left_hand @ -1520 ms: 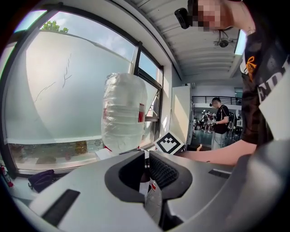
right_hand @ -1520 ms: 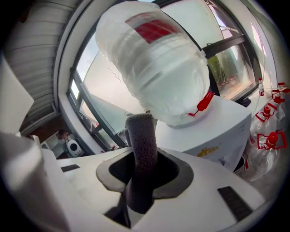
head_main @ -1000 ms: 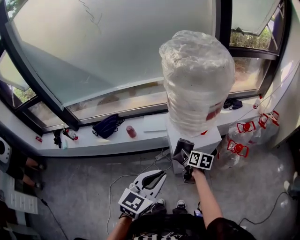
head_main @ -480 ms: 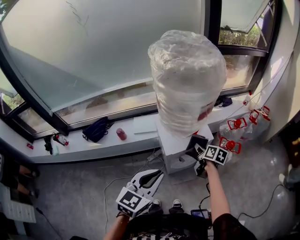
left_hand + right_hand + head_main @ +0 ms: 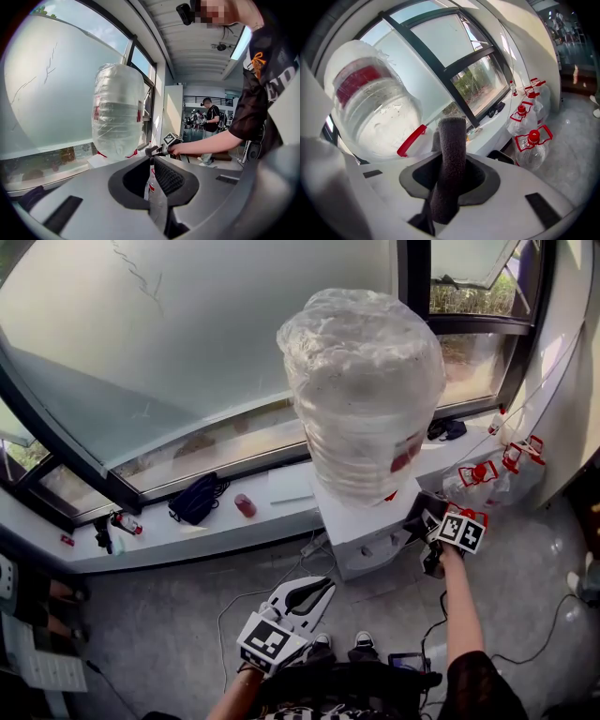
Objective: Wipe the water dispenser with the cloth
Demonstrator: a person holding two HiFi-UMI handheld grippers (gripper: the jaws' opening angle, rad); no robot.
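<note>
Grey concrete floor [image 5: 169, 634] under a big frosted window [image 5: 187, 352], with a white sill [image 5: 187, 531] running along the wall.

- Water dispenser [image 5: 361, 526]: white box on the floor, back against the sill edge, carrying a plastic-wrapped bottle [image 5: 361, 399] that overhangs the box on all sides.
- Right gripper [image 5: 451, 164]: jaws clamped on a dark grey cloth [image 5: 452, 140] that sticks up past the tips. It sits at the dispenser's right side, below the bottle's overhang. Can't confirm the cloth is touching the casing.
- That side is tight: empty jugs with red handles [image 5: 487, 479] stand just beside the dispenser, with the wall close behind them.
- Left gripper [image 5: 314, 589]: low, near the person's body and well apart from the dispenser. Jaws pressed nearly together, nothing held.
- Front of the dispenser is open floor, with only loose cables [image 5: 253, 596] across it.
- Left of the dispenser, a dark bag [image 5: 195, 498] and a red cup [image 5: 246, 505] sit on the sill, well clear.
</note>
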